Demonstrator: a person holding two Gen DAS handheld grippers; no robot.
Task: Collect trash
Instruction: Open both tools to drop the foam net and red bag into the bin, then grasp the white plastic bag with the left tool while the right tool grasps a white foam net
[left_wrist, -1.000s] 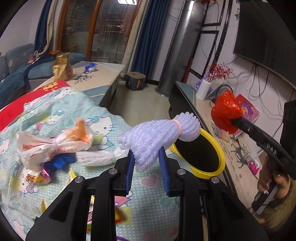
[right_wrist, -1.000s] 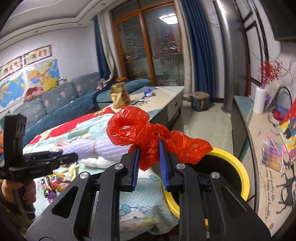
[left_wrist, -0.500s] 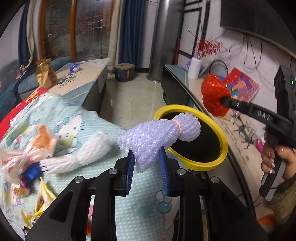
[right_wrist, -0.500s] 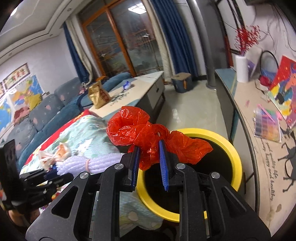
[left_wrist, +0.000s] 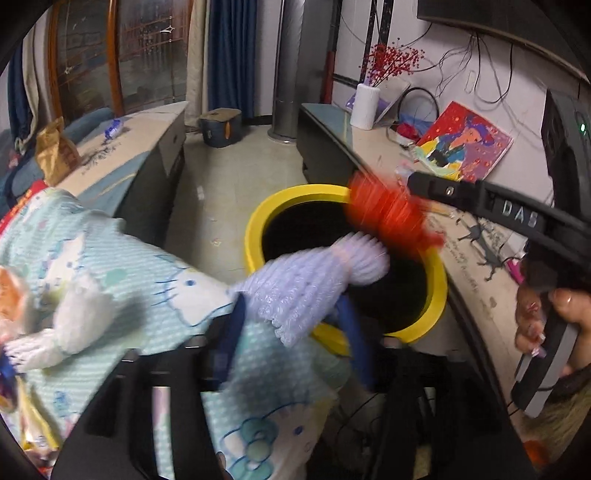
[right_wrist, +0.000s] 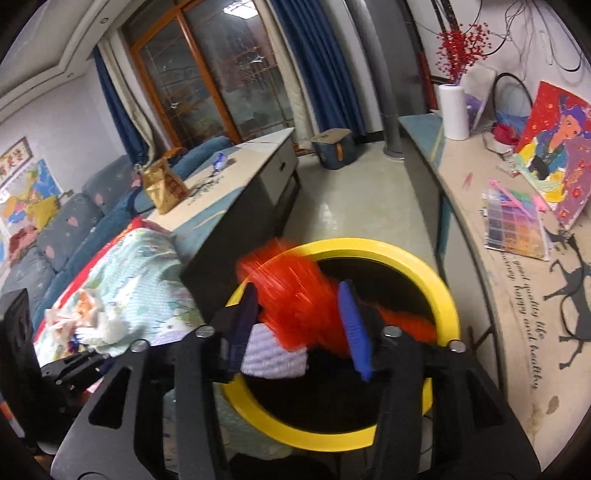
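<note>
- On the patterned cloth (left_wrist: 155, 284) at far left lie the leftovers: a white foam net (left_wrist: 70, 332) and a crumpled wrapper (right_wrist: 79, 314), well apart from both my claws.
- My left gripper (left_wrist: 291, 321) is opening; the lilac foam net (left_wrist: 314, 284) lies loose between its jaws, its long axis slanting up-right, the bunched end already over the yellow-rimmed bin (left_wrist: 255, 236).
- My right gripper (right_wrist: 299, 328) is opening too; the red plastic bag (right_wrist: 295, 291) is blurred between its jaws, directly above the bin's dark mouth.
- Both pieces hang over the opening, the bag nearer its middle; I judge each should drop inside.
</note>
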